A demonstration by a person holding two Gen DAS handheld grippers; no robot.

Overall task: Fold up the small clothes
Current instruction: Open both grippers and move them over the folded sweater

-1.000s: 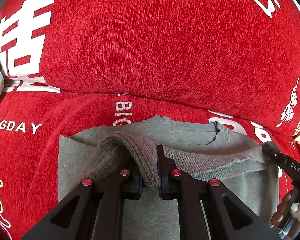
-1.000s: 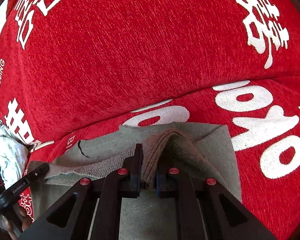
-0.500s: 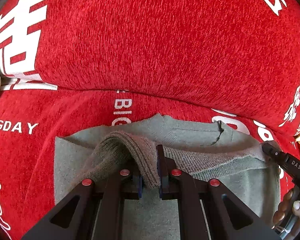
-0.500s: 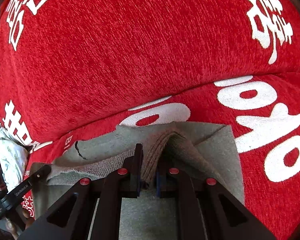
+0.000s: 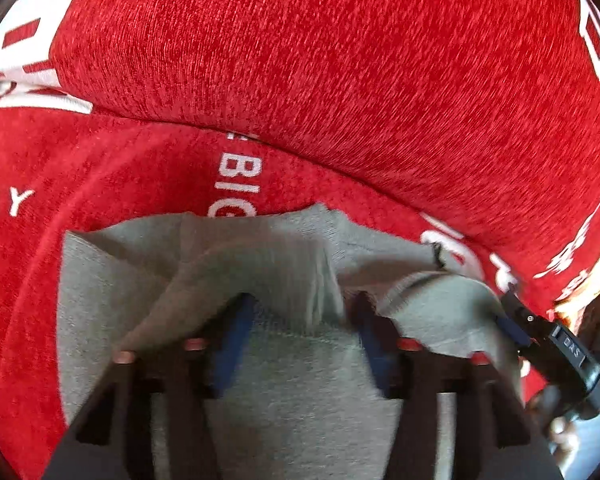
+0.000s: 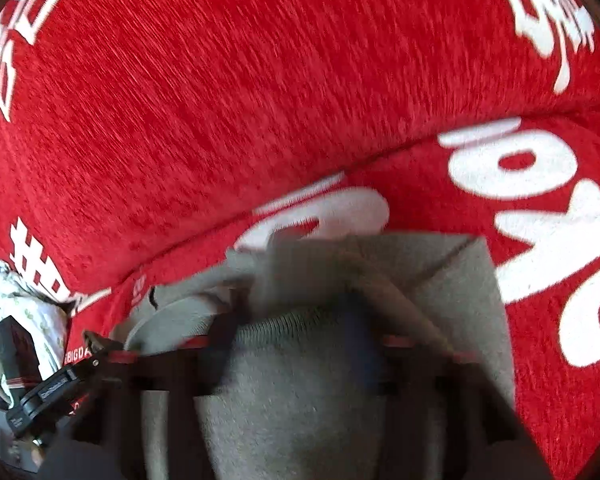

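Left wrist view: I see my left hand-held gripper point(image 5: 300, 320) with its jaws parted, having just been opening; the ribbed fold of the grey knitted garment point(image 5: 300, 408) sits loose between them, no longer pinched. Right wrist view is blurred, but the right hand-held gripper point(image 6: 296, 332) has likewise just been spreading its jaws, wide apart now, with the fold between them and, as far as I can tell, nothing gripped. The garment lies on the red sofa seat point(image 5: 120, 168), just short of the red back cushion point(image 5: 320, 48), directly under and ahead of both grippers. Its folded edge runs side to side from one gripper to the other. I judge this fold laid; each gripper is equally near its own end, so the next grasp could start from either side.
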